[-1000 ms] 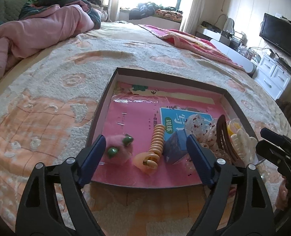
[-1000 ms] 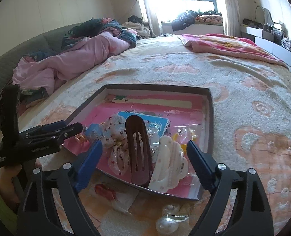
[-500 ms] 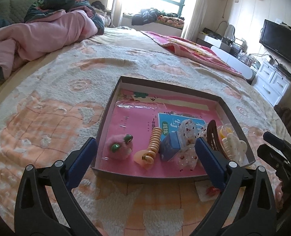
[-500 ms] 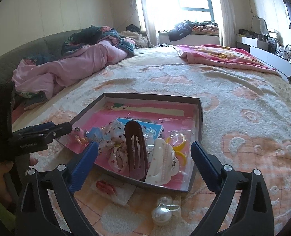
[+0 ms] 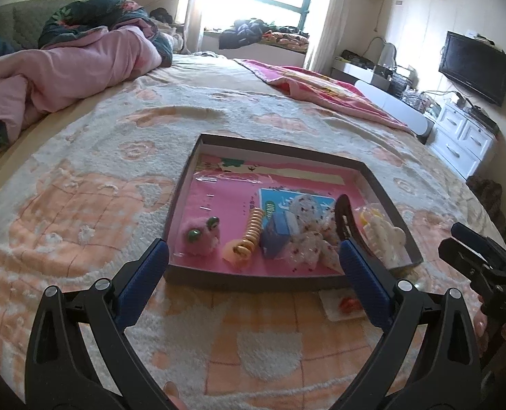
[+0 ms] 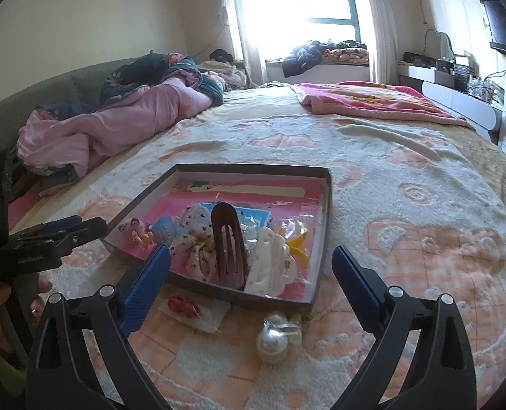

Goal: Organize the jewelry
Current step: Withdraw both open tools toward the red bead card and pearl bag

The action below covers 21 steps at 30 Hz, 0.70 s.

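Both my grippers pulled back from tray since earlier frame, jaws spread wider, tray now sits further off. Left gripper [image 5: 253,266] released, nothing between pads, hovering at 6 o'clock of shallow tray [image 5: 181,184] on bedspread [image 5: 82,205]. Inside tray, left to right: pink fuzzy clip [image 5: 201,235], orange spiral hair tie [image 5: 251,229], blue box [image 5: 278,234], spotted bow [image 5: 311,239], brown hair clip [image 6: 227,239], white claw clip [image 6: 270,256]. Outside tray near edge: red piece in clear packet [image 6: 184,305], pearl ornament [image 6: 273,340] at 6 o'clock. Right gripper [image 6: 249,270] released, empty.
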{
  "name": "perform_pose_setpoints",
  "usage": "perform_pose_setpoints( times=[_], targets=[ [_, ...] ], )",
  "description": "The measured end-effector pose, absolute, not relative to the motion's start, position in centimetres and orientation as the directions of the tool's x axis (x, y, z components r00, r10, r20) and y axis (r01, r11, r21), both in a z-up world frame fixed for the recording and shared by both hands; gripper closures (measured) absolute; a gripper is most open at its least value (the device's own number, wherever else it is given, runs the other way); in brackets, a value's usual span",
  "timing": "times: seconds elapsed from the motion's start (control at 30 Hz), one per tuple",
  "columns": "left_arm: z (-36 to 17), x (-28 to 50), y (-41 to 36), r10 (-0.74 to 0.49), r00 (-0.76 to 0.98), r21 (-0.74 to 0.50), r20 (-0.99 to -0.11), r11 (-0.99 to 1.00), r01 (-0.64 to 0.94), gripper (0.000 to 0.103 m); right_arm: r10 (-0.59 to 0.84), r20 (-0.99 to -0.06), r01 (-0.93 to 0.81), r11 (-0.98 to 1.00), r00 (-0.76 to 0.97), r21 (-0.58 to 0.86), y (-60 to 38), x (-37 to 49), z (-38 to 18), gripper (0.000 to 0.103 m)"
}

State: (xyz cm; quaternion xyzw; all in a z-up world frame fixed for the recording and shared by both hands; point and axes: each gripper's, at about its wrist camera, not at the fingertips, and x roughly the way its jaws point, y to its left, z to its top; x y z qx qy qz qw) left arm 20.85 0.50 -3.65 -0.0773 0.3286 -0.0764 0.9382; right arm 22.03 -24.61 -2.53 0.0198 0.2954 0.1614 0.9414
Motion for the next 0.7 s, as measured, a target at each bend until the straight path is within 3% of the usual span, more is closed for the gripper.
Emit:
perform_pose_setpoints(
  times=[0.7],
  targets=[
    [-6.1,19.8,-4.1,-0.254,0.703,-0.154,-0.664,0.967,0.203,0.012,0.228,-0.613,-0.168,0.973,0.756,0.155,-28.8,19.5,-4.4,0.010]
  ],
)
